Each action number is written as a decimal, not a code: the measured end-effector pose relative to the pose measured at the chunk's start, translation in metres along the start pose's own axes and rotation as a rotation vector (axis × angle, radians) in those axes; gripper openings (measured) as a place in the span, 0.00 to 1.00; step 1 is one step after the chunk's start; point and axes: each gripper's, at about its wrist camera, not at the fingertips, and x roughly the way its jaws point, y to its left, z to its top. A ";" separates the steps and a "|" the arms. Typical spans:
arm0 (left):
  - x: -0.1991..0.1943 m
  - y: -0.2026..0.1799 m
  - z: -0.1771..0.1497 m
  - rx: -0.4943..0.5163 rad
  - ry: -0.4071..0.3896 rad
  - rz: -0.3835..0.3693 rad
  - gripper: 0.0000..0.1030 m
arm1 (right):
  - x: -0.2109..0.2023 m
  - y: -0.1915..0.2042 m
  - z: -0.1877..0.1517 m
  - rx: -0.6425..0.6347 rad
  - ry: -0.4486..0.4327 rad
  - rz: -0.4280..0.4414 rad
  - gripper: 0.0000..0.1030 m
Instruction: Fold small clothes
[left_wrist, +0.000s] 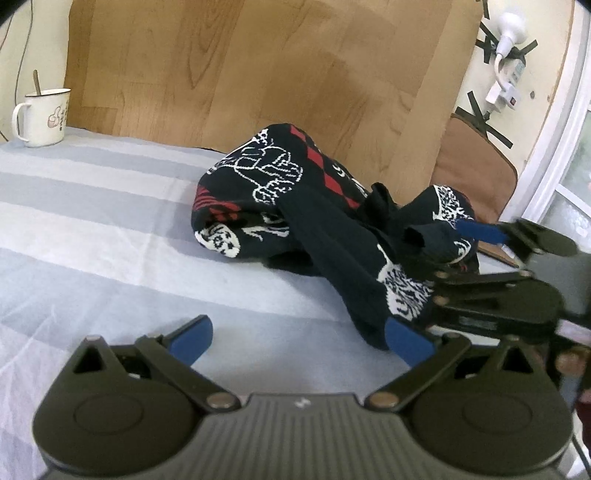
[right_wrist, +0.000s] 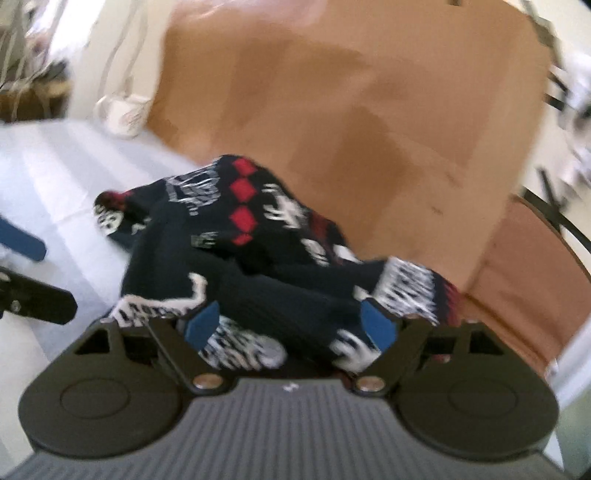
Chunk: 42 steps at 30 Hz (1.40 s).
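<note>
Sweater, dark knit with white and red patterns, lies bunched in a heap on the striped sheet, close against the wooden board behind it and far from flat.

The largest risk, as we judge it, is that the whole heap drags across the sheet or rides up against the board if one side is pulled while the rest stays tangled; the fold then ends up crooked. A smaller risk is a thin grip: the right gripper has a dark ribbed roll of the knit lying between its blue pads, but that view is blurred, so we cannot tell whether the pads actually press on it; if they catch only one loose layer, it may slip free or lift alone. The left gripper stands released, with nothing between its jaws; its right pad sits just beside the end of the ribbed strip, and we think it could snag that end by accident. The mug stands well apart at the far left corner; we see little danger to it.

In the left wrist view, the heap's long axis runs diagonally, from the patterned bulk near the board down to the right, towards both grippers; the ribbed strip follows that line and points its free end at the left gripper.
</note>
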 end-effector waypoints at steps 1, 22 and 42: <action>0.000 0.000 0.000 0.000 0.000 0.002 1.00 | 0.007 0.002 0.004 -0.015 0.015 -0.004 0.15; 0.022 -0.045 0.025 0.014 0.117 -0.386 1.00 | -0.169 -0.130 -0.099 0.710 -0.128 -0.281 0.07; 0.051 -0.065 0.024 0.047 0.205 -0.313 0.07 | -0.028 -0.081 -0.068 0.631 0.175 0.143 0.10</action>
